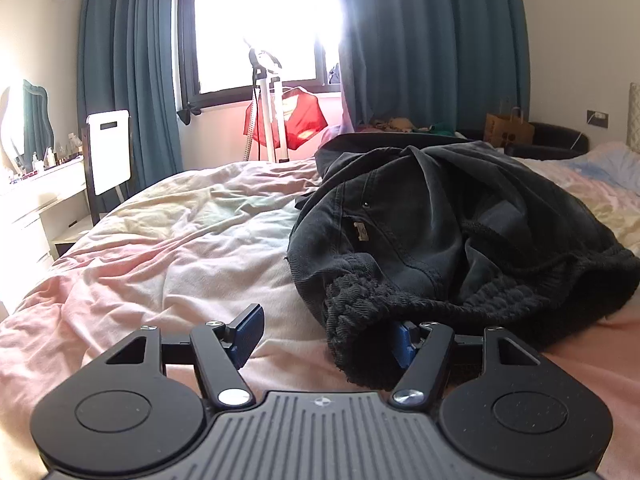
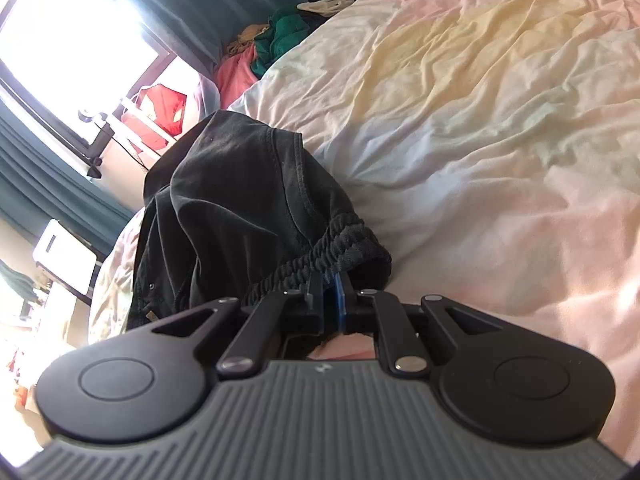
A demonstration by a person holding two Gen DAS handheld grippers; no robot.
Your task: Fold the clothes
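A crumpled pair of black trousers (image 1: 440, 220) with a ribbed elastic waistband (image 1: 360, 304) lies on the bed's pastel sheet (image 1: 180, 240). My left gripper (image 1: 326, 330) is open, low over the sheet; the waistband's end hangs between its jaws, and its right blue pad (image 1: 402, 342) sits partly under the fabric. In the right wrist view my right gripper (image 2: 331, 300) is shut on the waistband (image 2: 340, 248) of the trousers (image 2: 224, 200), whose bulk is heaped beyond the fingers to the left.
Teal curtains (image 1: 128, 72) and a bright window are behind the bed. A white stand with a red bag (image 1: 296, 116), a white chair (image 1: 108, 152) and a dressing table (image 1: 36, 184) stand at the left. Other clothes (image 2: 276, 44) are piled past the bed's far edge.
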